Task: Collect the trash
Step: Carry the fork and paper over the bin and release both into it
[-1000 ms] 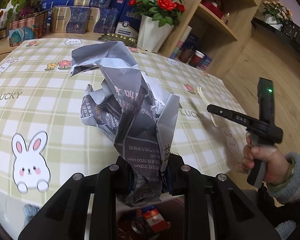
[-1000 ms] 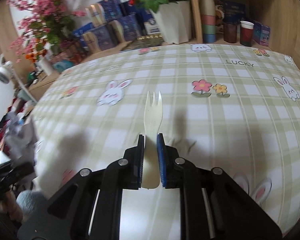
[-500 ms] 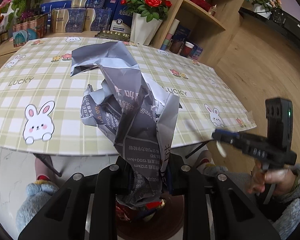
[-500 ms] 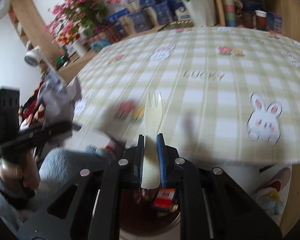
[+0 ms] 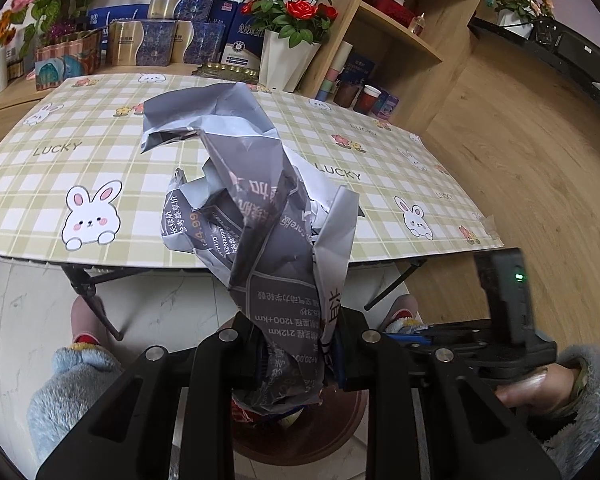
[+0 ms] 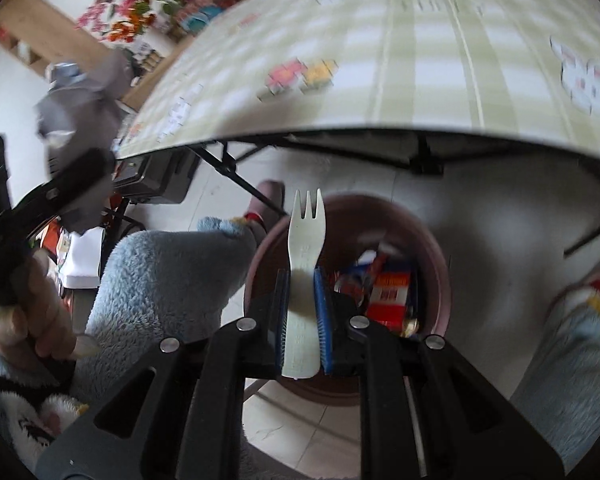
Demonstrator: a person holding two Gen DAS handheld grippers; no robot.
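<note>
- Left wrist view, far left: I see a fluffy blue sleeve (image 5: 66, 376) below the table edge, over pale marble-look floor.
- Centre: my left gripper (image 5: 296, 356) has its jaws clamped on the lower end of the crumpled newspaper (image 5: 256, 216). The grey printed wad rises from the jaws and blocks the middle of the table (image 5: 60, 184), which carries a green checked cloth with rabbits and the word LUCKY.
- Directly below the jaws: part of the round brown bin (image 5: 324, 432) shows, with red wrapper scraps inside.
- Behind the table: a white vase of red roses (image 5: 290, 60) stands beside a wooden shelf unit (image 5: 400, 40).
- Right edge: the right hand (image 5: 540, 390) grips a black handle with a green light lit.
- Right wrist view, left edge: the left hand (image 6: 28, 320) holds its gripper, the newspaper wad above it, blurred.
- Centre: my right gripper (image 6: 302, 300) has its jaws closed on the handle of the plastic fork (image 6: 305, 240), tines pointing away.
- The fork sits over the open bin, above red-and-white packaging (image 6: 388, 296) inside it.
- Right: a slippered foot (image 6: 584, 280) rests on the floor beside the bin.
</note>
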